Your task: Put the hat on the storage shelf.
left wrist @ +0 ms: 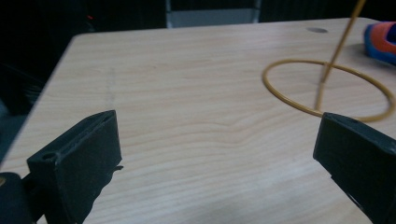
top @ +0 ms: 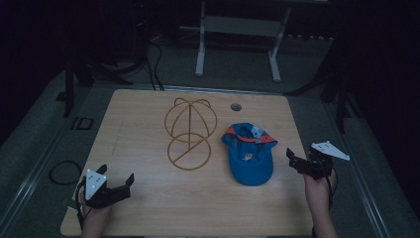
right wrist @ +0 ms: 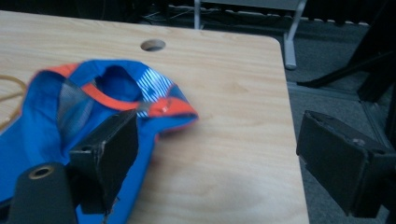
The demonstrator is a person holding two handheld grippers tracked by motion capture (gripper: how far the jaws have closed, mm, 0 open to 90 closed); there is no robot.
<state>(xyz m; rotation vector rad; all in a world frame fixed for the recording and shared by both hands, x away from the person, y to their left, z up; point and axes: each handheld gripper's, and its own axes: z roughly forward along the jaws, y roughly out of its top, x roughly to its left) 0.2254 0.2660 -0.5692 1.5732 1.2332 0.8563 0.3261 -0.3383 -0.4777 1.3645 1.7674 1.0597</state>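
High view: a wooden table (top: 148,198) is shown with a blue cap (top: 249,153) lying on its right half, its orange-trimmed opening turned away from the person and its brim toward the near edge. Just to the cap's left, apart from it, a gold wire hat stand (top: 189,133) is seen, formed of a round base ring and an upright domed frame. The left gripper (top: 118,187) is held over the near left corner with its jaws spread wide and nothing between them; in the left gripper view bare wood and the stand's base ring (left wrist: 327,88) are framed between the jaws. The right gripper (top: 293,159) is held at the table's right edge, just beside the cap, its jaws likewise parted and empty. In the right gripper view the cap (right wrist: 56,126) is seen behind the left-hand jaw; contact cannot be told.
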